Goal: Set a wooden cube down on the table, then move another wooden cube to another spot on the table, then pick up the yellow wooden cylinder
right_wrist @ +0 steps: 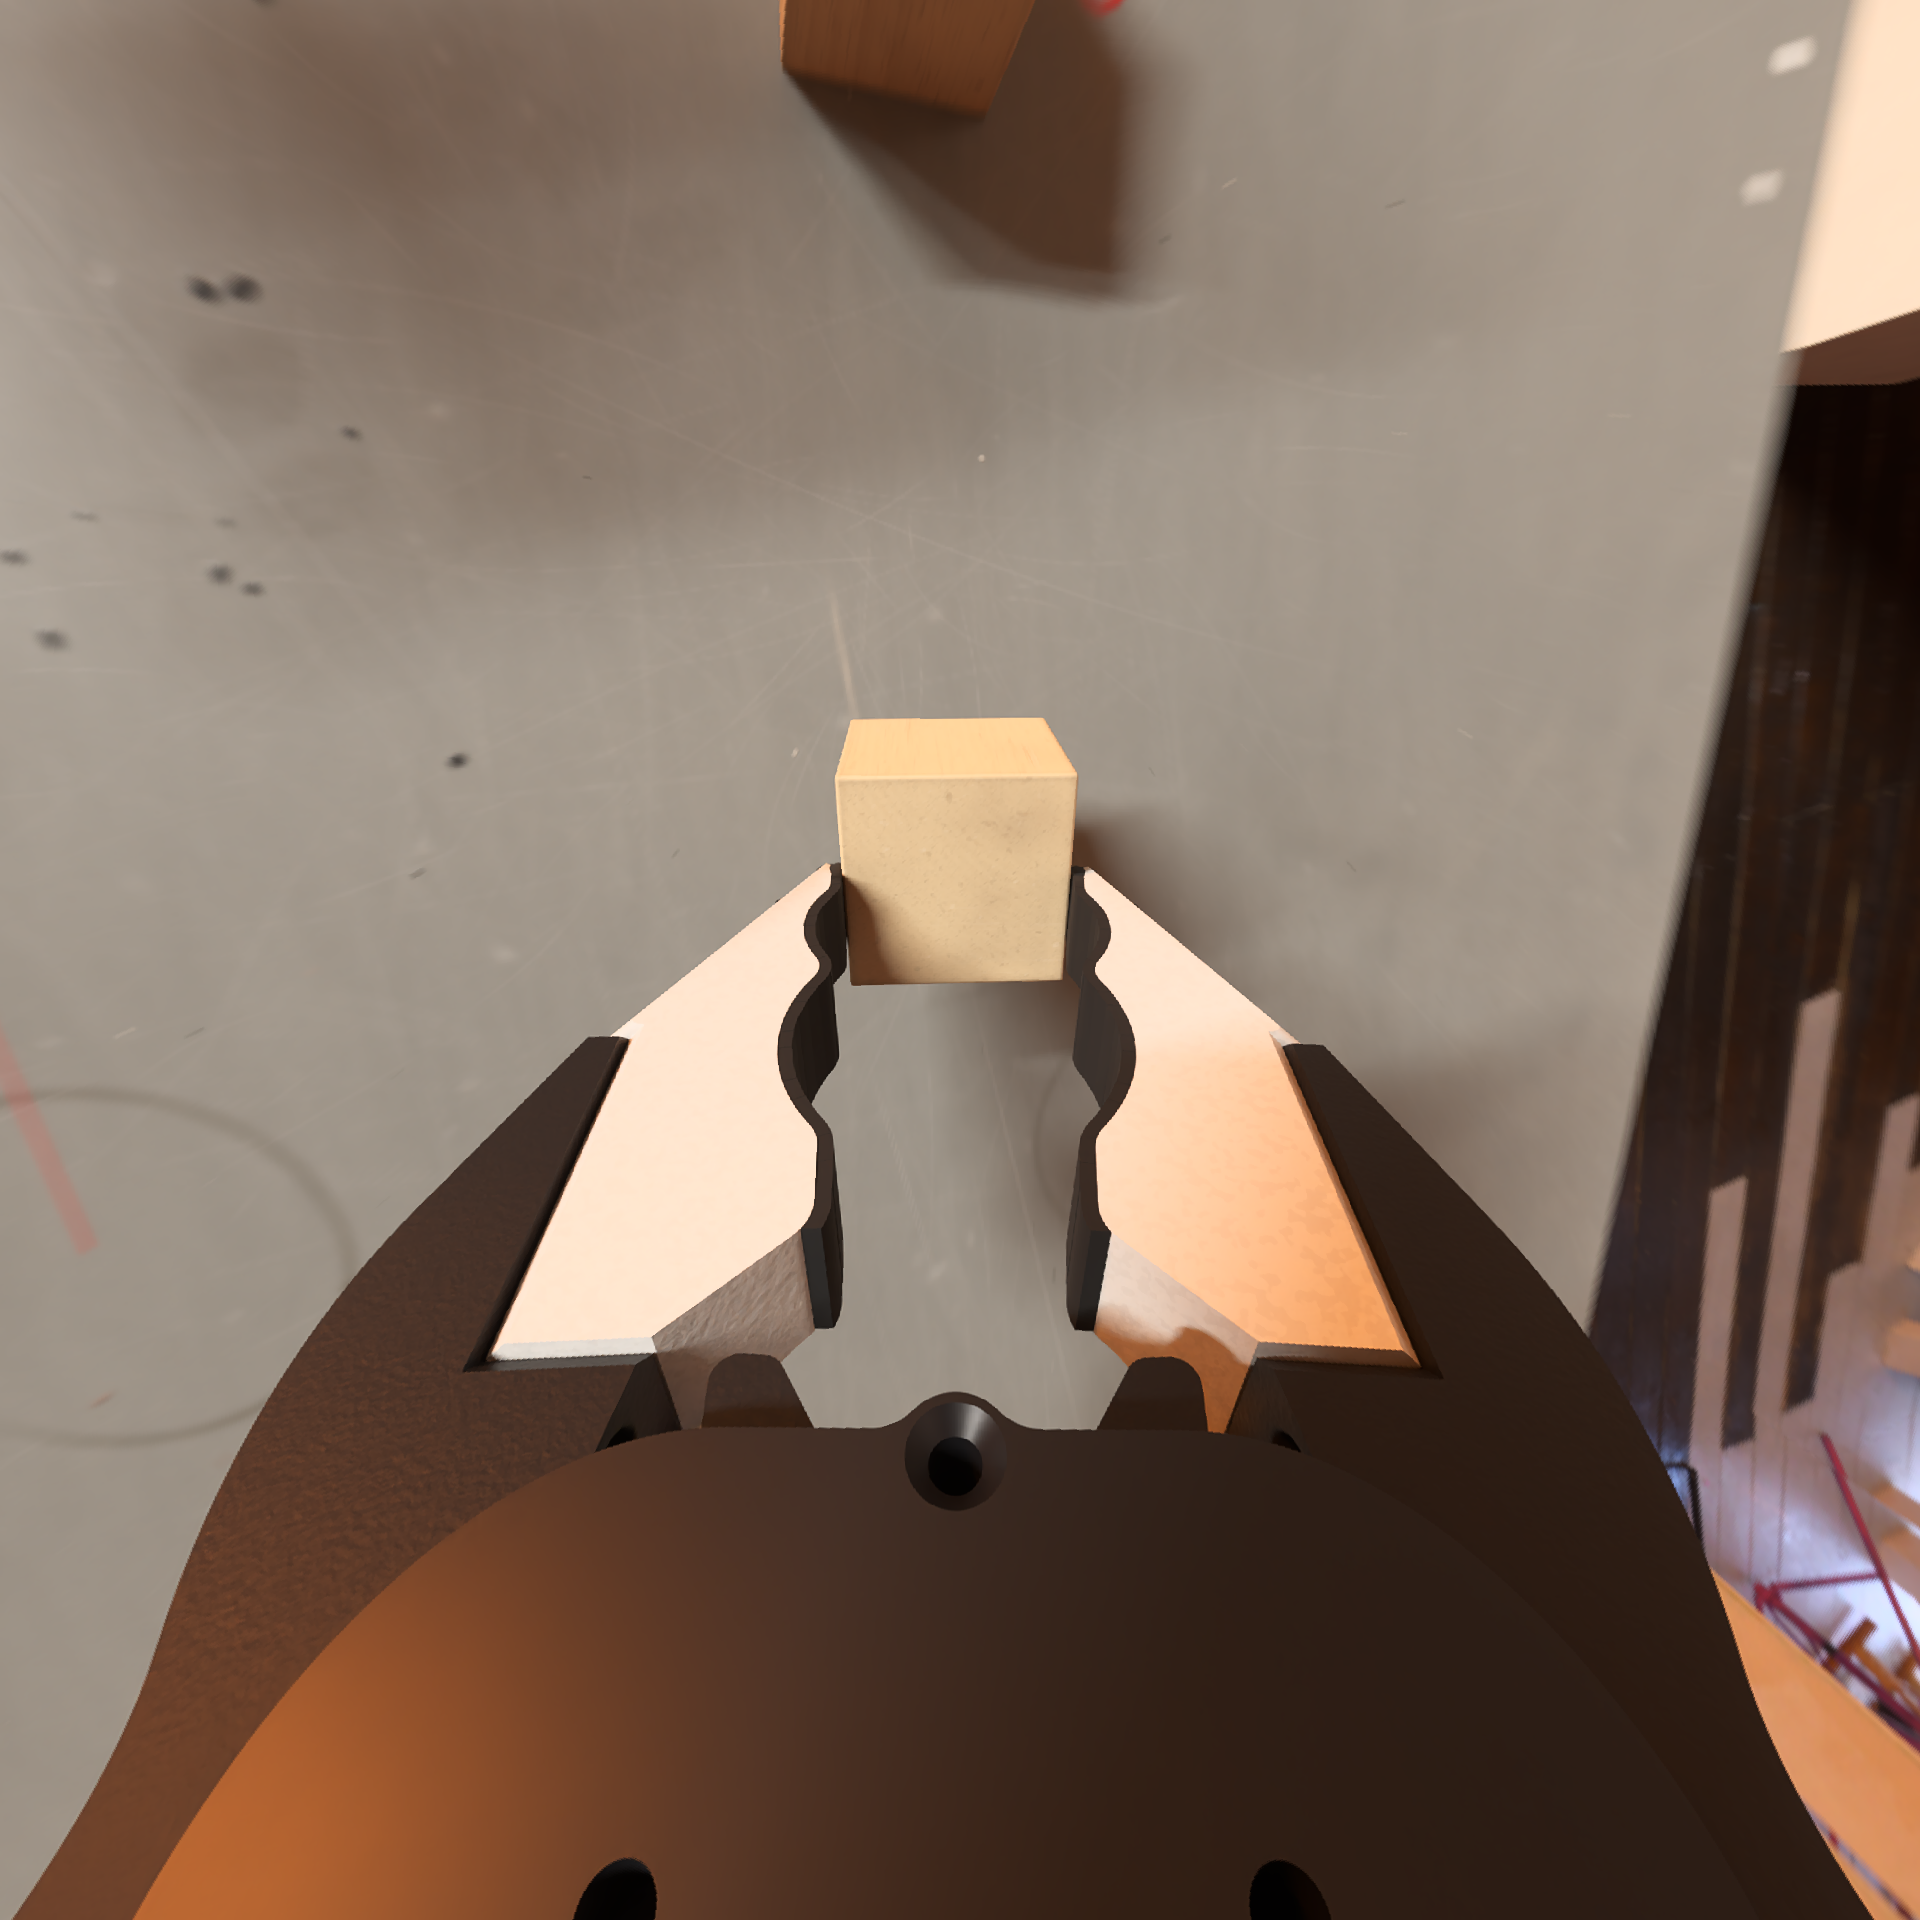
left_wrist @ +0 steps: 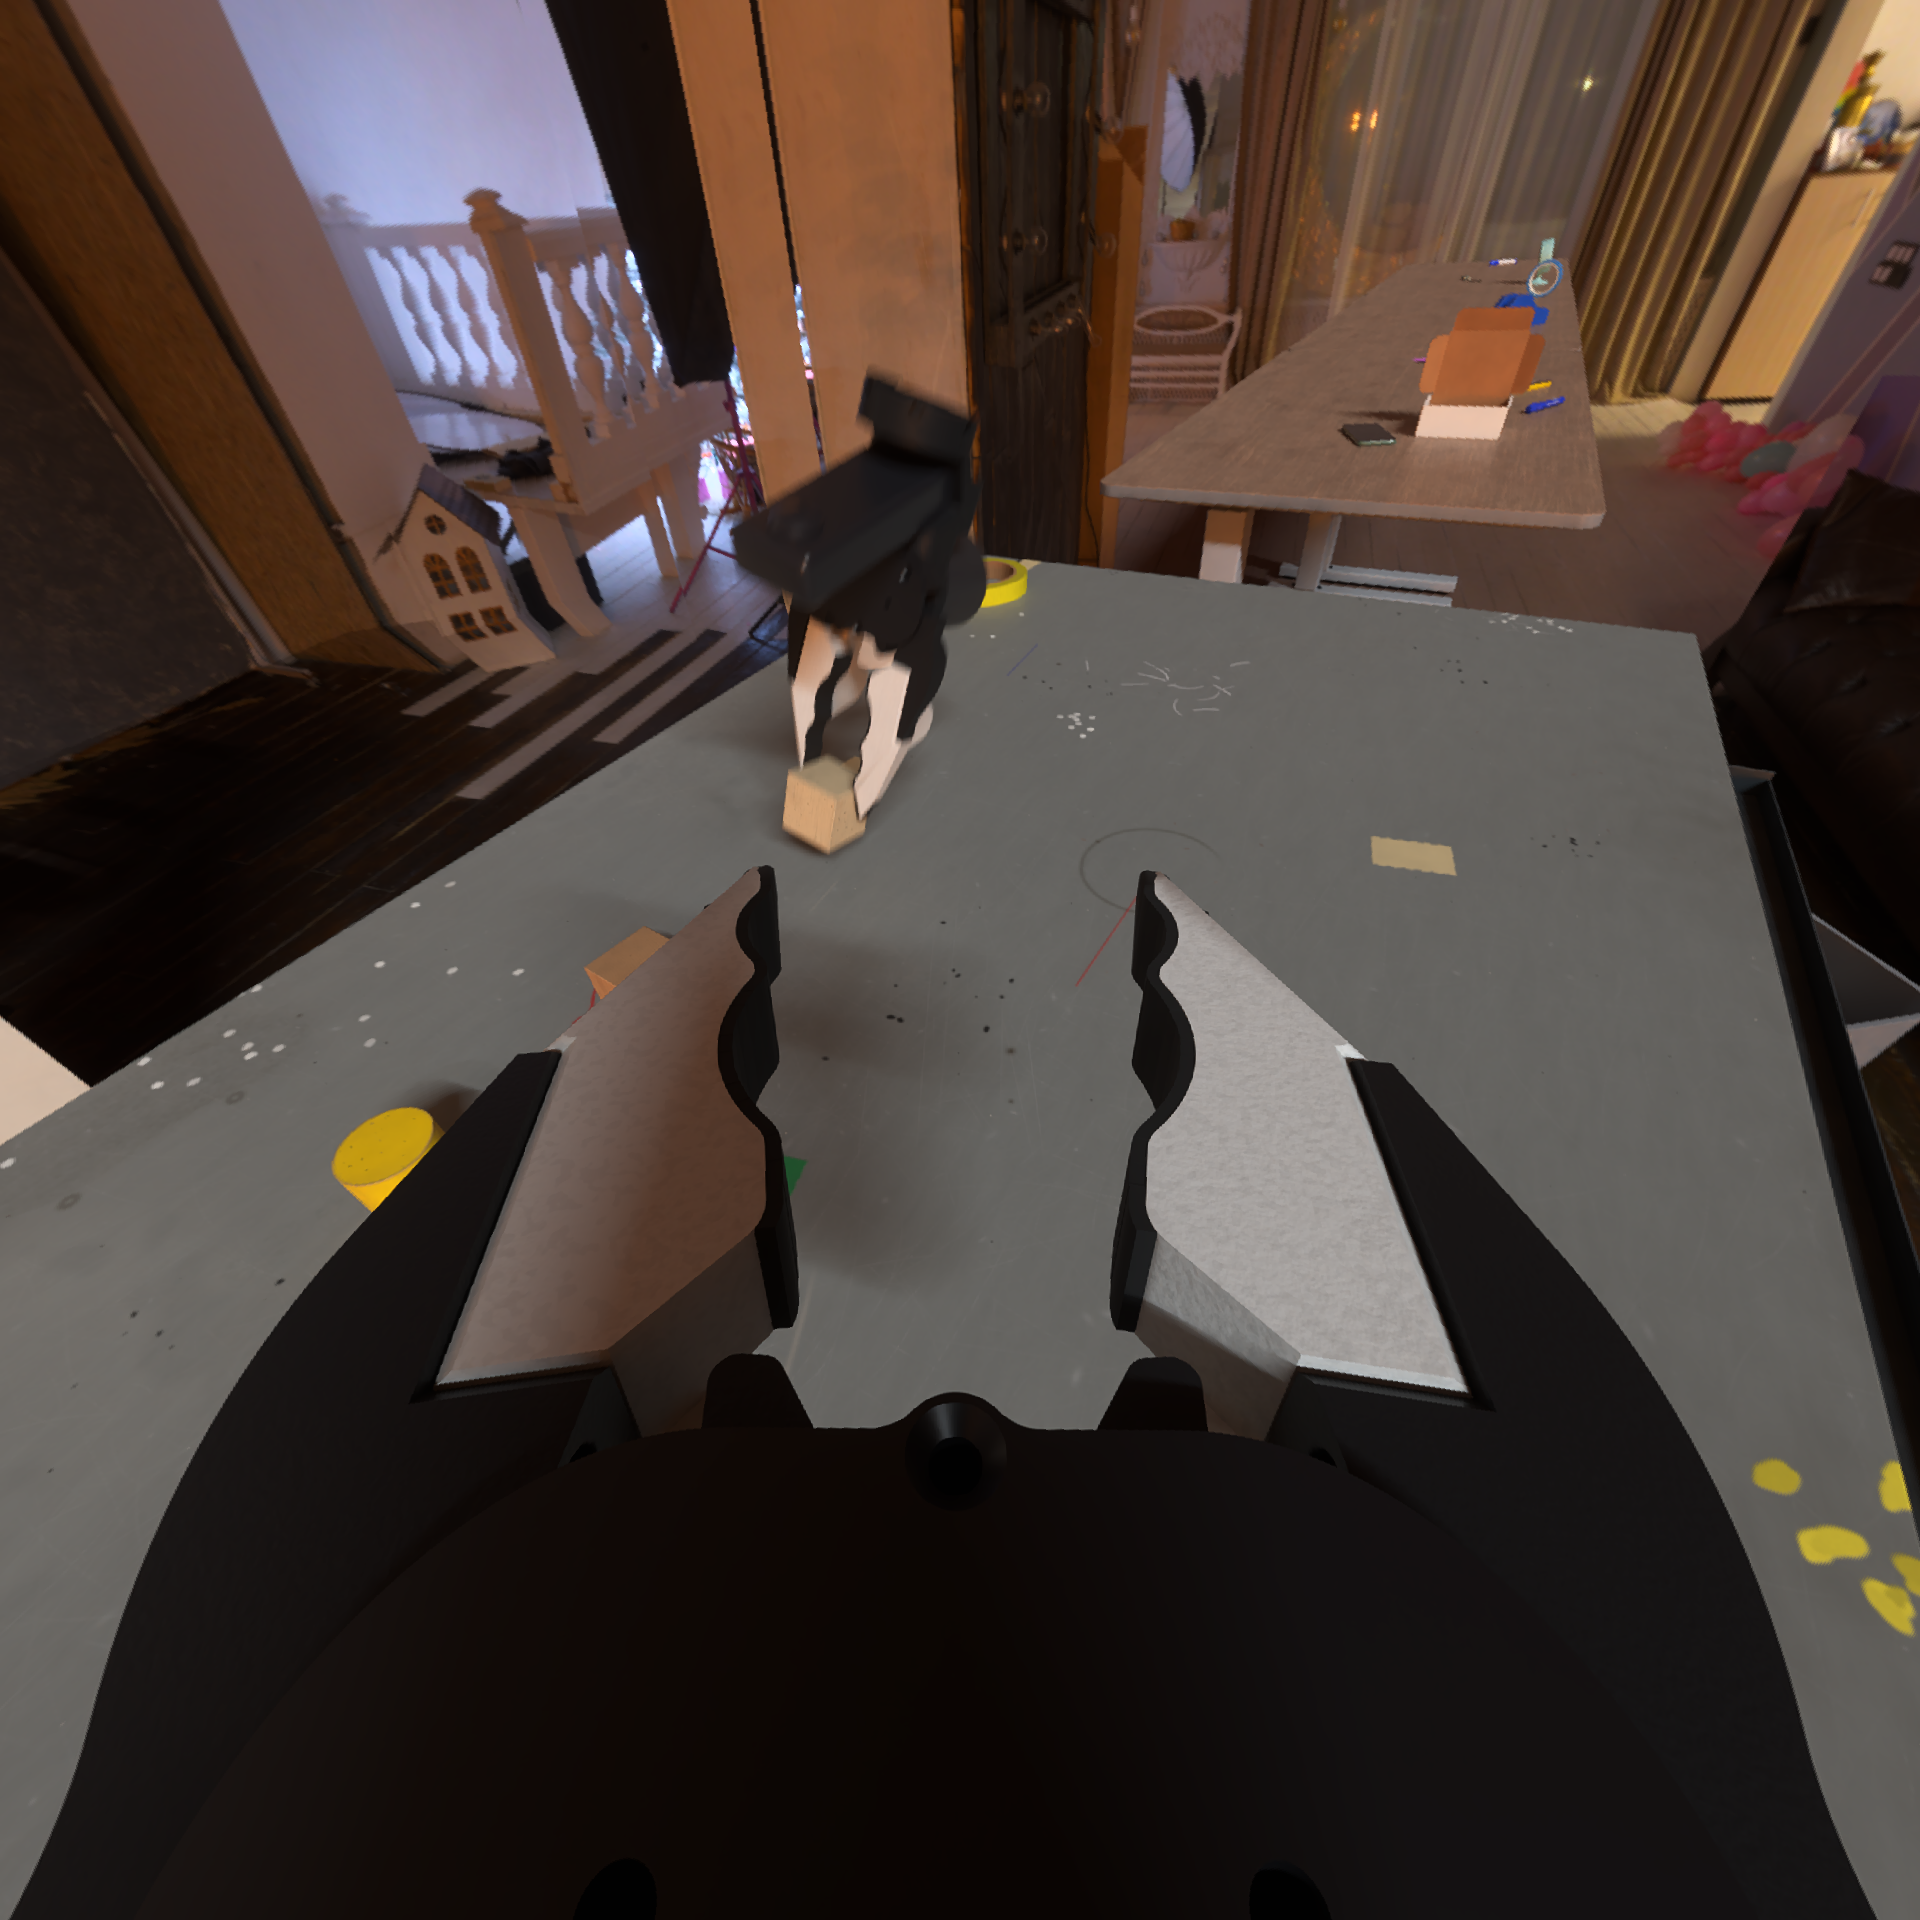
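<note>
My left gripper [left_wrist: 956,914] is open and empty above the grey table [left_wrist: 1403,1091]. The yellow cylinder [left_wrist: 379,1155] lies on the table to its left, partly hidden by the left finger. A wooden cube [left_wrist: 623,958] peeks out behind that finger. Farther off, my right gripper [left_wrist: 836,784] points down, shut on another light wooden cube [left_wrist: 821,816] at the table surface. In the right wrist view that cube [right_wrist: 954,862] sits between the fingertips of the right gripper [right_wrist: 956,920], which touch both its sides. The other cube [right_wrist: 899,47] shows at the top edge.
A yellow tape roll [left_wrist: 1003,580] sits at the far table edge. A tan patch [left_wrist: 1413,855] and yellow paint spots [left_wrist: 1834,1543] mark the right side. A small green piece [left_wrist: 795,1174] shows between my left fingers. The table edge [right_wrist: 1704,935] runs close to the right of the held cube.
</note>
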`<state>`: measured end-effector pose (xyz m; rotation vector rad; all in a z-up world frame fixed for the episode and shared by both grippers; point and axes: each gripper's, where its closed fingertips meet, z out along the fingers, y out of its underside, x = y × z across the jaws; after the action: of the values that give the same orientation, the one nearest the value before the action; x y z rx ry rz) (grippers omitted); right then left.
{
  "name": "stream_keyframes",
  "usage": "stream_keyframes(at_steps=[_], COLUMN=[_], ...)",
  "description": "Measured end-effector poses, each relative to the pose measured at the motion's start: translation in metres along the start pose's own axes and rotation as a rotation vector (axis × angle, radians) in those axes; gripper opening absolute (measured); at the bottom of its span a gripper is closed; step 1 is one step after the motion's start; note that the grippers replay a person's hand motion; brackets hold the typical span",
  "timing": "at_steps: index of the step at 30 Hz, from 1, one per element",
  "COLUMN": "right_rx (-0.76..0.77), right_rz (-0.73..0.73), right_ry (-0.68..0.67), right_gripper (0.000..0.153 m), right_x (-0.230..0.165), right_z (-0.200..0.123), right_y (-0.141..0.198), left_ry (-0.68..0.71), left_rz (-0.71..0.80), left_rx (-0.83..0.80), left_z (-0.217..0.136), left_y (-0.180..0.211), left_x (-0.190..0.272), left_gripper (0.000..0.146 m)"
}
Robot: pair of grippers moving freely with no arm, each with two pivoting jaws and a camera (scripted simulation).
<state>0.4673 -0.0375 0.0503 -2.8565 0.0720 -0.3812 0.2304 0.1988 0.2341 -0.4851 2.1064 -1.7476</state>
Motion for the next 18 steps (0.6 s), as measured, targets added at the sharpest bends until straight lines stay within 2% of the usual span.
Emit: stream_keyframes(at_steps=[3,5,7,9,11,13,16,18], right_rx=[0.039,0.037,-0.025,-0.161,-0.269,-0.298,-0.42,-0.442], right_rz=[0.062,0.178,0.378,0.648,0.917,1.133,1.303,1.366], right_ry=[0.119,0.209,0.304,0.345,0.322,0.24,0.186,0.176], right_gripper=[0.042,0.042,0.042,0.042,0.042,0.042,0.042,0.042], right_x=[-0.004,-0.014,-0.026,-0.048,-0.075,-0.101,-0.132,-0.142], right_z=[-0.078,-0.148,-0.21,-0.245,-0.249,-0.228,-0.191,-0.171], right_y=[0.012,0.048,0.112,0.195,0.272,0.327,0.391,0.415], left_ry=[0.011,0.004,-0.019,-0.015,0.015,0.047,0.071,0.087], left_rz=[0.009,0.029,0.057,0.072,0.058,0.047,0.06,0.075], left_rx=[-0.036,-0.083,-0.145,-0.187,-0.194,-0.19,-0.186,-0.185], left_z=[0.004,0.004,0.006,0.01,0.018,0.027,0.038,0.042], left_y=[0.01,0.021,0.033,0.041,0.042,0.039,0.032,0.028], left_x=[-0.003,-0.007,-0.014,-0.019,-0.02,-0.02,-0.016,-0.01], left_gripper=[0.069,0.069,0.069,0.069,0.069,0.069,0.069,0.069])
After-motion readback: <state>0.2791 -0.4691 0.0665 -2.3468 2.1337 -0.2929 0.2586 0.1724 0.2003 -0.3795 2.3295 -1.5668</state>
